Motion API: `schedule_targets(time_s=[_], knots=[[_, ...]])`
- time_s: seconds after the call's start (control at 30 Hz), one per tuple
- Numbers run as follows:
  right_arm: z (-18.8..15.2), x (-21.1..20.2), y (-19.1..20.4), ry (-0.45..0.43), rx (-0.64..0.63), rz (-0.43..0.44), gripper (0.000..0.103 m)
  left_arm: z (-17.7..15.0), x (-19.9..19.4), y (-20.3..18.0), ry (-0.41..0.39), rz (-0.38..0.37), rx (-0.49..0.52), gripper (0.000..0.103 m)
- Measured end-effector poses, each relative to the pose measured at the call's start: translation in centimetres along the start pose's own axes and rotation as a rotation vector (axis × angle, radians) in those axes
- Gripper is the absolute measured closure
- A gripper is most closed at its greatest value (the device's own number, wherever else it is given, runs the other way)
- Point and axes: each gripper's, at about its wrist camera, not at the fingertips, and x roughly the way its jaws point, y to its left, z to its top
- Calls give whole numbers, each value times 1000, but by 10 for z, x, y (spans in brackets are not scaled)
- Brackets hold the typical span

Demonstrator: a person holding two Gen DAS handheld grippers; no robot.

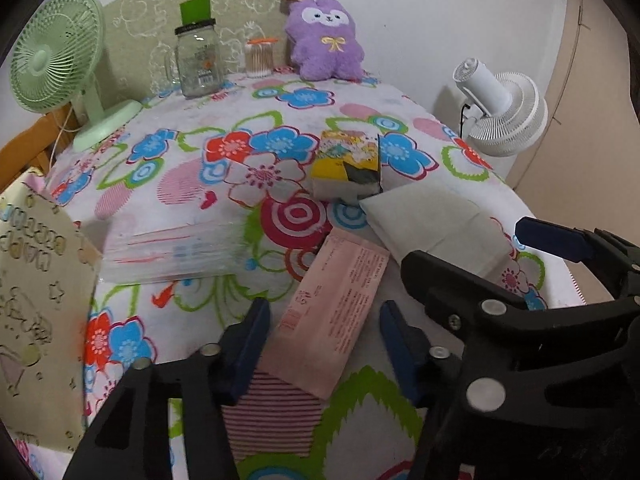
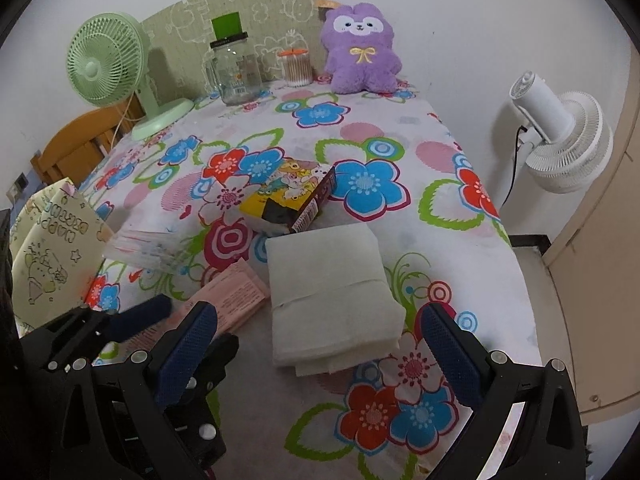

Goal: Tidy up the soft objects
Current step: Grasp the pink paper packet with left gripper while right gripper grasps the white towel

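Pink packet (image 1: 334, 312) lies lengthwise between the wide, empty jaws of the left gripper (image 1: 324, 344); right gripper (image 2: 320, 344), jaws likewise wide and empty, faces the folded white cloth (image 2: 330, 292) on the bench (image 2: 440, 208).

- Two fans: one green desk fan (image 2: 105, 65) and one white fan (image 2: 568, 140).
- One purple plush toy (image 2: 362, 50).
- One glass jar (image 2: 236, 72) with a green-topped lid.
- One small container of cotton swabs (image 2: 297, 66).
- One yellow illustrated packet (image 2: 286, 200).
- One folded white cloth pad (image 2: 332, 292).
- One pink packet (image 1: 336, 312).
- One clear plastic-wrapped pack (image 1: 172, 250) with red and blue print.
- One cream paper bag (image 2: 52, 256) with cartoon drawings.
- One flowered tablecloth (image 2: 400, 152).
- One green patterned board (image 2: 256, 4) against the wall.
- Two grippers: the left gripper (image 1: 324, 344) and the right gripper (image 2: 320, 356), each with two blue-padded fingers.
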Motion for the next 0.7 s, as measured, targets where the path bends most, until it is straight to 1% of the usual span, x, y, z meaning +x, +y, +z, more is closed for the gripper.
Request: schedule_targets(time_s=[0.03, 0.17, 0.37, 0.43, 0.53, 0.63, 0.7], knots=[[0, 2, 0, 5, 0, 0, 0, 0, 0, -1, -12, 9, 6, 48], [1, 10, -1, 25, 1, 0, 0, 4, 4, 0, -16, 9, 8, 48], [5, 21, -3, 37, 15, -2, 1, 9, 7, 5, -27, 29, -11, 62], [6, 22, -2, 35, 12, -2, 1, 10, 8, 6, -25, 29, -15, 63], [7, 25, -2, 34, 16, -14, 8, 10, 7, 8, -22, 38, -22, 63], [6, 31, -6, 46, 50, -22, 10, 10, 7, 9, -19, 47, -26, 63], [6, 33, -7, 50, 60, -27, 14, 9, 6, 9, -20, 53, -19, 63]])
